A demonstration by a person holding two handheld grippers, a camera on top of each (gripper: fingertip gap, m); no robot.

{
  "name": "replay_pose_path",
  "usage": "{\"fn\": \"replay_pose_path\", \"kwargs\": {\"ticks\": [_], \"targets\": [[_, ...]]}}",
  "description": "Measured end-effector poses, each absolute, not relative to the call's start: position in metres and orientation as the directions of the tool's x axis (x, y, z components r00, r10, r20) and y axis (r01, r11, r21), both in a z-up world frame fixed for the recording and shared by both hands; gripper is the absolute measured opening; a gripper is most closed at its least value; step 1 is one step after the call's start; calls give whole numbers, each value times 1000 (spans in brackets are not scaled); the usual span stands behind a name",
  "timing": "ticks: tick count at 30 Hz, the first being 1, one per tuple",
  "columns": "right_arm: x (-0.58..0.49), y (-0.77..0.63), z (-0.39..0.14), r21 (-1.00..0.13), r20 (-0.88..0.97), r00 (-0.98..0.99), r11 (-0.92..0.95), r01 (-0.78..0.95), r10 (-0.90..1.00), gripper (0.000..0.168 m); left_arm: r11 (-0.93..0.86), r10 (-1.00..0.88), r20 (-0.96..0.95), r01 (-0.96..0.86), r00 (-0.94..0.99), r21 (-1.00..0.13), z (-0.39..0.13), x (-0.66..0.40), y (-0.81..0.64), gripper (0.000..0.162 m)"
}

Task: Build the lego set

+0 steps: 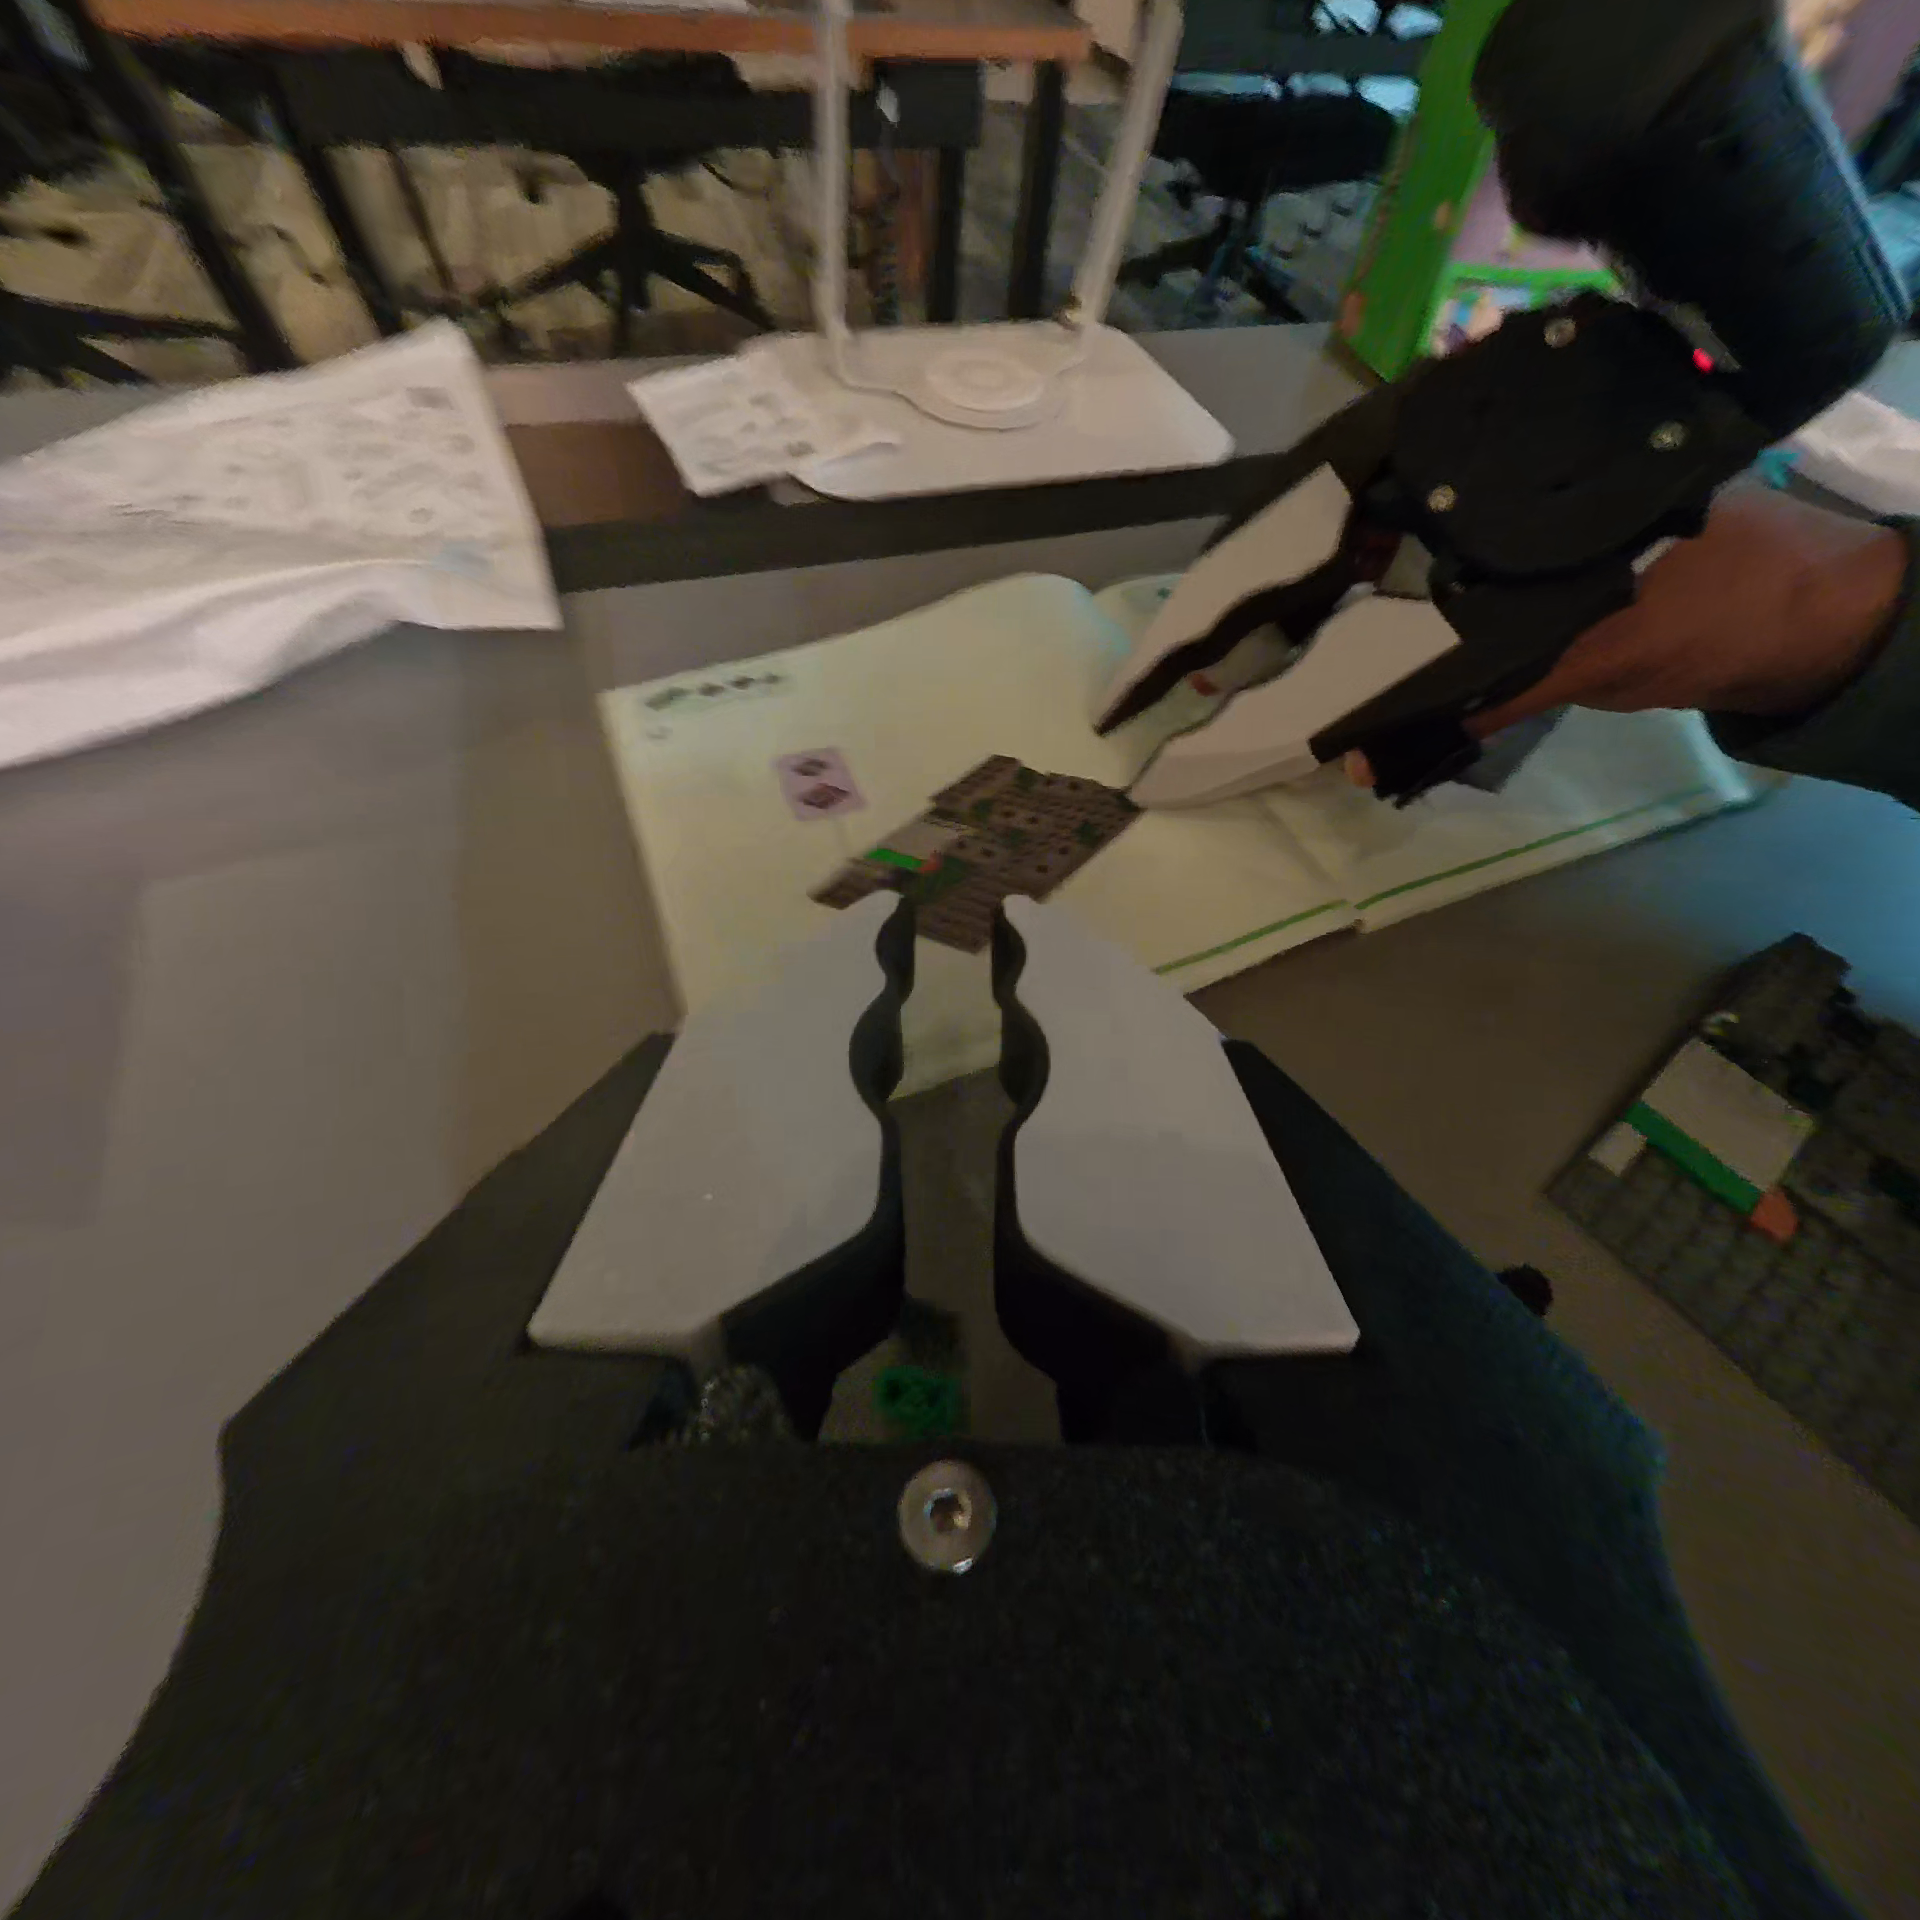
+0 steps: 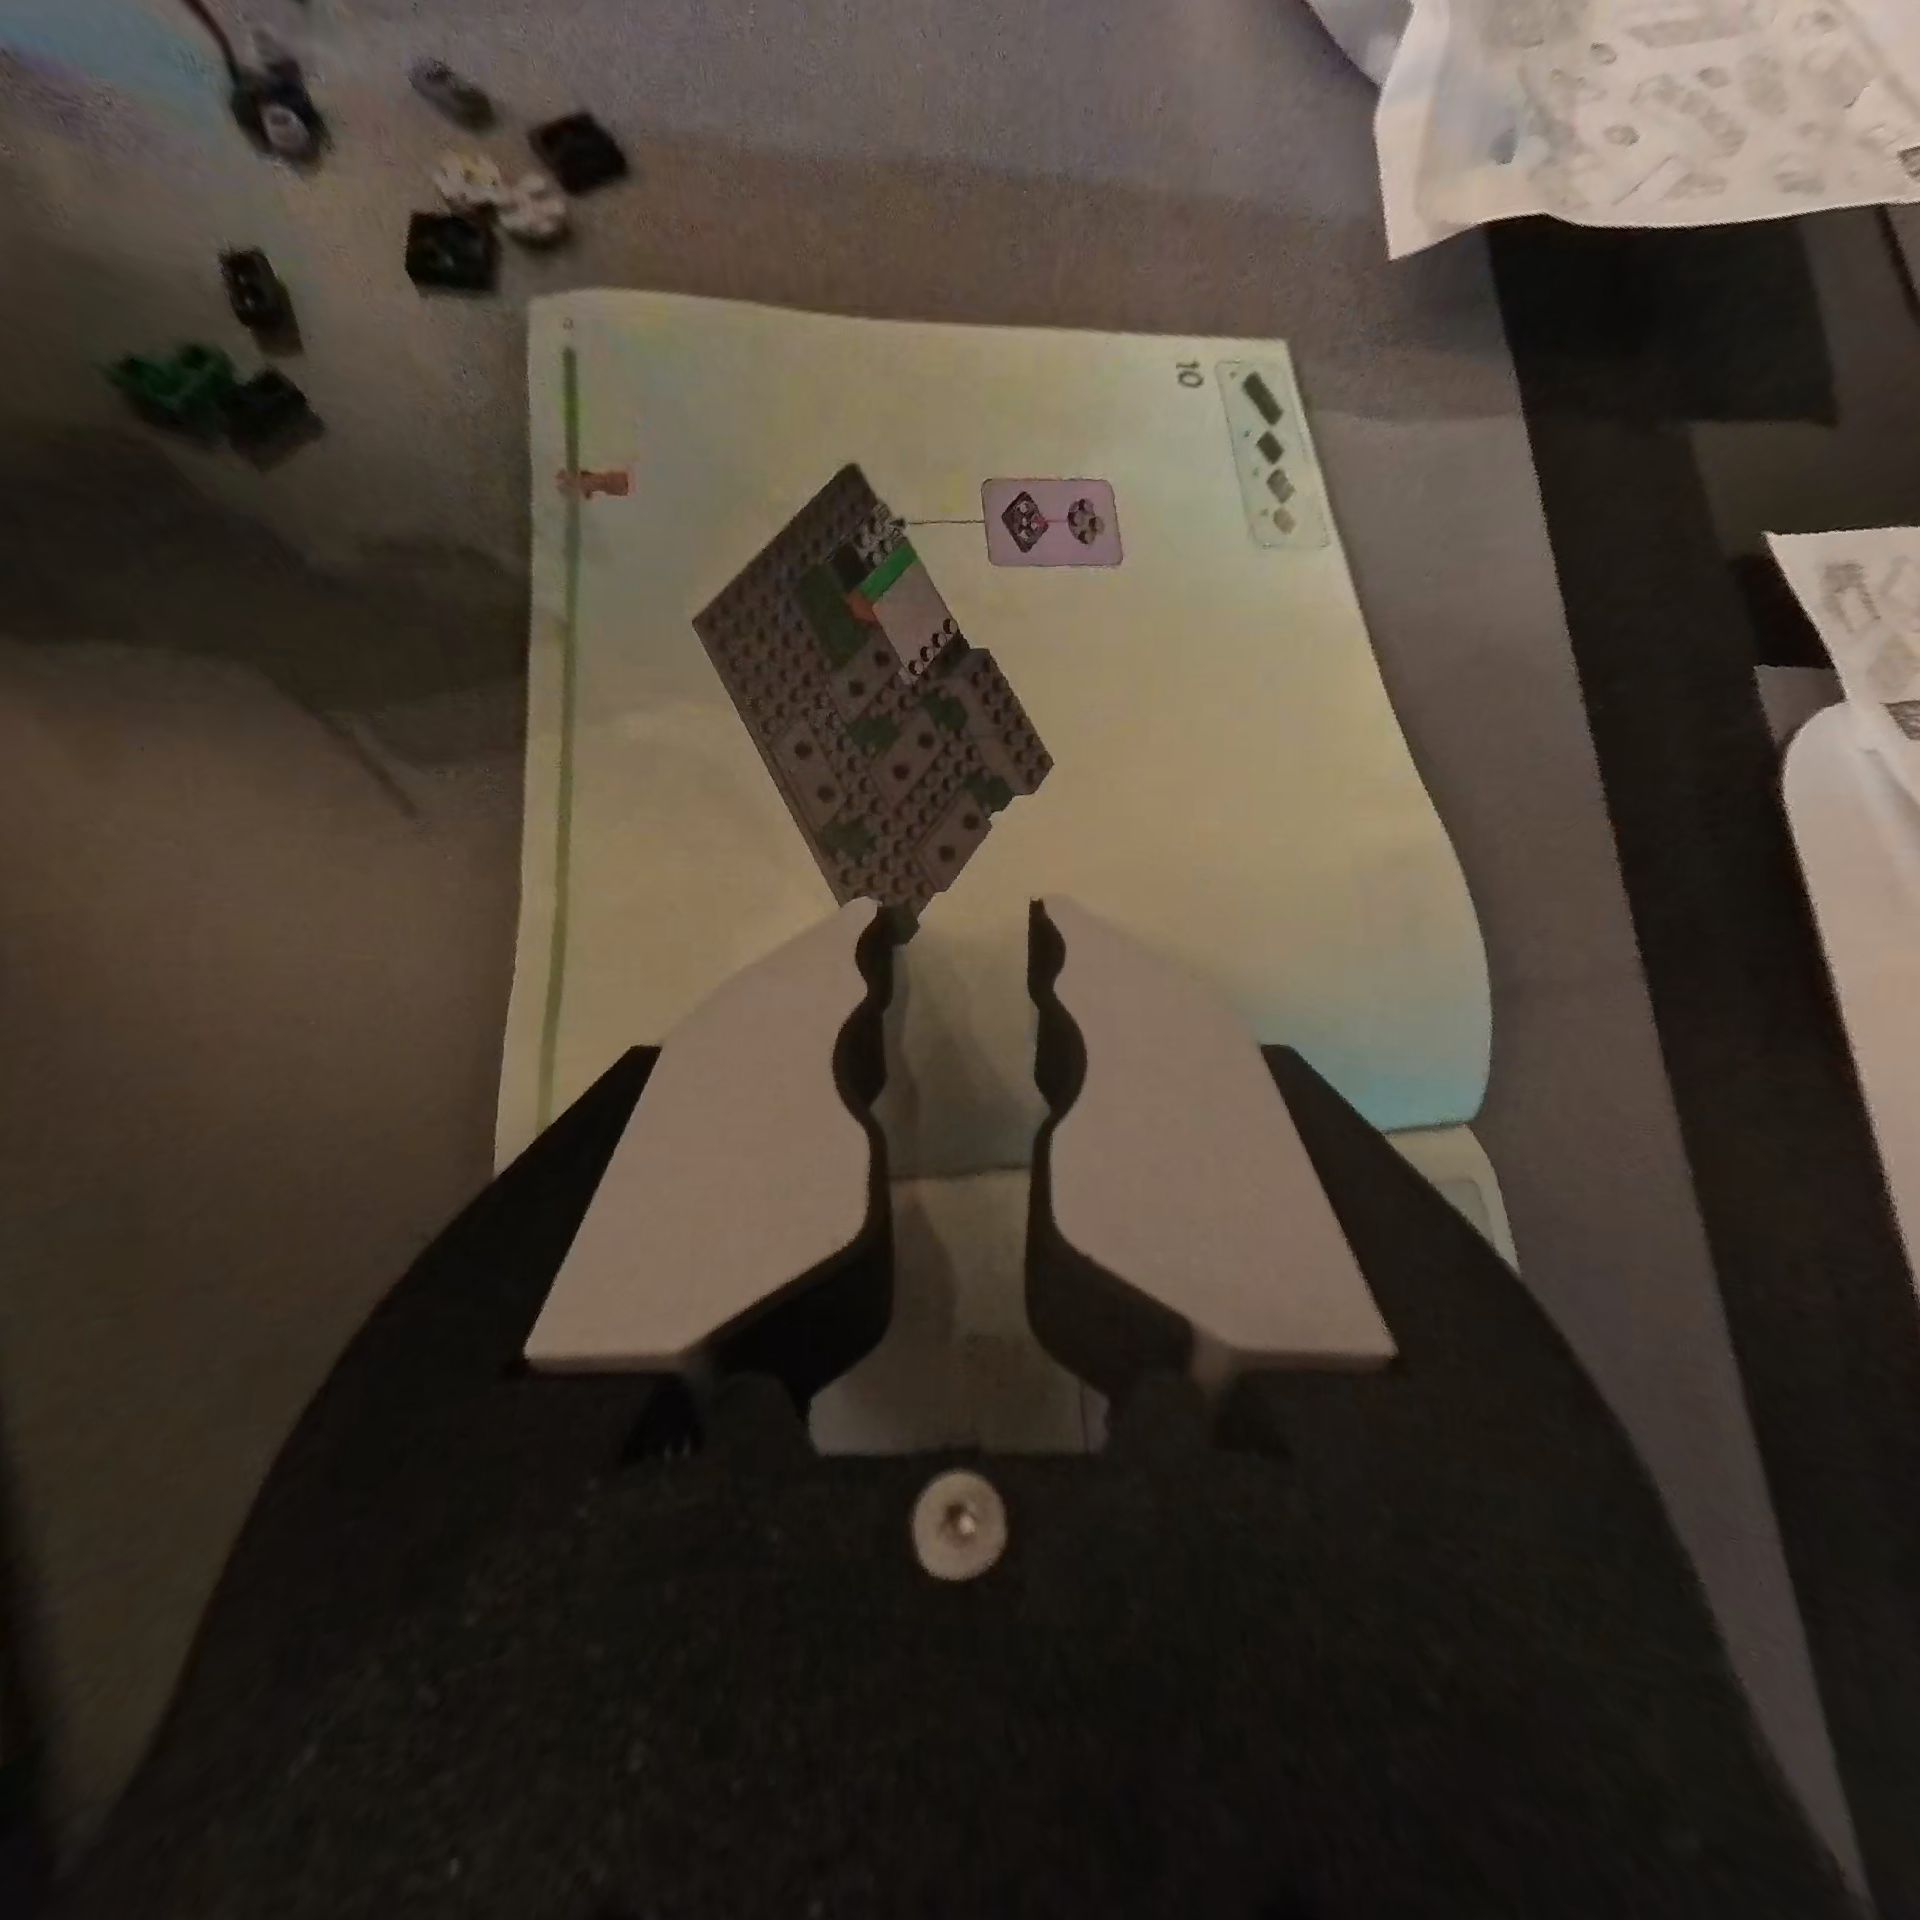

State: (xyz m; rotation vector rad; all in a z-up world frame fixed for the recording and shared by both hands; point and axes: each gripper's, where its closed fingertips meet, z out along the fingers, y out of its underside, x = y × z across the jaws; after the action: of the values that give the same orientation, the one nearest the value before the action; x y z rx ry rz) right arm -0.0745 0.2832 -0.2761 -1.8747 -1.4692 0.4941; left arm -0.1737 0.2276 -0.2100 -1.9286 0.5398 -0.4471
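- While you hover both tools over the open instruction booklet point(image 2: 1195, 831), your left claw point(image 1: 951, 930) has its fingers only a narrow gap apart, with nothing between them.
- Your right claw point(image 2: 956, 914) is spread a bit wider and it's empty too. Its tips sit just at the near edge of the printed picture of the build point(image 2: 873, 696) on the page.
- The actual lego build point(image 1: 1704, 1226), a grey studded plate with a white and green bit on top, is lying on the counter point(image 2: 260, 935) off to the right of the booklet, well apart from both claws.
- Loose pieces point(image 2: 447, 244), mostly black with a couple of white ones, are scattered on the counter beyond the booklet's far left corner, with a green piece point(image 2: 177, 379) beside them.
- Your hand point(image 1: 1714, 634) is wrapped around the right tool's grip.
- Crumpled printed sheets point(image 1: 260, 520) and a white lamp base point(image 1: 987, 395) are further back.
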Motion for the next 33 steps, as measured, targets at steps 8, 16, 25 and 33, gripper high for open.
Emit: {"fn": "replay_pose_path", "kwargs": {"ticks": [8, 16, 25, 33], "targets": [[-66, 282, -230, -829, 92, 363, -130, 543, 927, 24, -256, -576, -96, -291, 812, -922, -211, -167, 219, 3], [13, 234, -225, -715, 181, 407, -164, 680, 895, 33, -221, -700, -126, -380, 703, -898, -230, -136, 200, 0], [54, 211, -274, -591, 103, 450, -309, 745, 887, 47, -206, -737, -145, -424, 660, -882, -240, -132, 196, 0], [48, 227, -285, -605, 14, 497, -389, 695, 867, 22, -197, -737, -171, -450, 654, -871, -243, -134, 195, 0]]}}
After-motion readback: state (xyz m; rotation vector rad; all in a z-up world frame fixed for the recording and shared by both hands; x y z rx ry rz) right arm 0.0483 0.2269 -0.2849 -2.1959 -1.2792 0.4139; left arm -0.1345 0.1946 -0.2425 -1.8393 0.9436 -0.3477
